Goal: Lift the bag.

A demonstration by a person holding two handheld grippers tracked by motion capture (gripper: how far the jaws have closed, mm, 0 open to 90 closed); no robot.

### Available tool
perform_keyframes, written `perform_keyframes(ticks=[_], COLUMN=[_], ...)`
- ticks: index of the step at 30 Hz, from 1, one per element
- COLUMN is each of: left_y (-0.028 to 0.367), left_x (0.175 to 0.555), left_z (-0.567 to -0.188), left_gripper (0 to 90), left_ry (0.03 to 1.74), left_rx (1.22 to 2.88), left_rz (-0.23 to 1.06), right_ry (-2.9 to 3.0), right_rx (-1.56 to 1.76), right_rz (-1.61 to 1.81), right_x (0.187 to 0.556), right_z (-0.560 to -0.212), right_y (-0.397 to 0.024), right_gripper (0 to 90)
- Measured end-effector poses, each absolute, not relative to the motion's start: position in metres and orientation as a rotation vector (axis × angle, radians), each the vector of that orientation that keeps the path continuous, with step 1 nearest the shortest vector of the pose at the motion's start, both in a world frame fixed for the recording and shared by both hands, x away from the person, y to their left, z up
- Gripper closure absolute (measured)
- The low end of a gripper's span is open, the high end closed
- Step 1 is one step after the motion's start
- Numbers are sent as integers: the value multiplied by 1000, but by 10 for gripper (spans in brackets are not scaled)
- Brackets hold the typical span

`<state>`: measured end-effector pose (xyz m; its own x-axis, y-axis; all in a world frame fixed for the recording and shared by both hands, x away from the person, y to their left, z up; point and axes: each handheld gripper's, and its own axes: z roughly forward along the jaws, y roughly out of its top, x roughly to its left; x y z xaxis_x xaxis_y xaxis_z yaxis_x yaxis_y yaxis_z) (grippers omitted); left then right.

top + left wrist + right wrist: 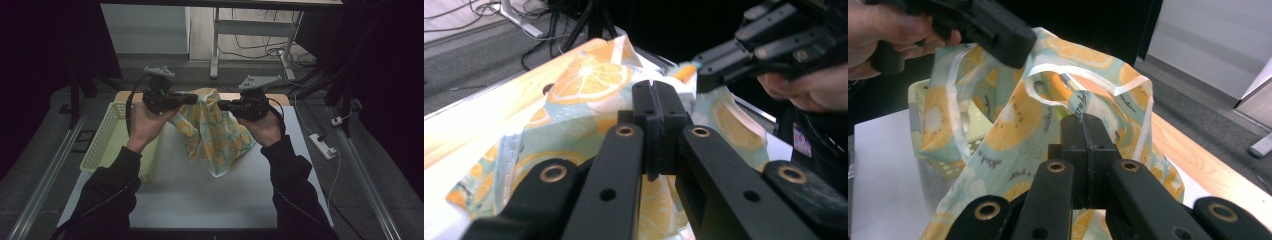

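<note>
Work in hand: a fruit-print cloth (pixel 212 131) is held up above the white table (pixel 200 195) by two grippers.
Left gripper (pixel 192 98): jaws clamped on the cloth's upper left edge.
Right gripper (pixel 223 105): jaws clamped on the upper right edge.
Cloth position: hung between the grippers, bunched, lower corner near the table.
Basket (pixel 107 131): yellow, just left of the cloth.
Done: cloth gripped and lifted.
Left, as judged: spreading, then folding or placing.

The high view looked forward and down from the near side over the desk (pixel 200 200). Each claw view sat close behind its own black jaws, facing the other. All three shared the fruit-print cloth (pixel 212 132) held between them.
</note>
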<state>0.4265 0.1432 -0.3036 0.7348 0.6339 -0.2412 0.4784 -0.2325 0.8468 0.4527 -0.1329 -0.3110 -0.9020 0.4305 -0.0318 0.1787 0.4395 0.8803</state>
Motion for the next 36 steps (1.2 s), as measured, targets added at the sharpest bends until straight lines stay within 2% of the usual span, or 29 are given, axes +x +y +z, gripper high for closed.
perform_keyframes(ticks=[25,30,36], left_y=[157,159,154], left_x=[425,426,434], left_z=[-246,-246,-265], left_gripper=[898,898,896], left_ry=[840,836,839], left_rx=[1795,1795,1827], left_rz=[315,312,292], right_ry=[2370,2365,2386], right_rx=[464,459,484], right_rz=[1436,1432,1402], right_x=[447,445,451], right_z=[-265,-261,-274], right_y=[-121,-121,-121], right_gripper=[900,900,900])
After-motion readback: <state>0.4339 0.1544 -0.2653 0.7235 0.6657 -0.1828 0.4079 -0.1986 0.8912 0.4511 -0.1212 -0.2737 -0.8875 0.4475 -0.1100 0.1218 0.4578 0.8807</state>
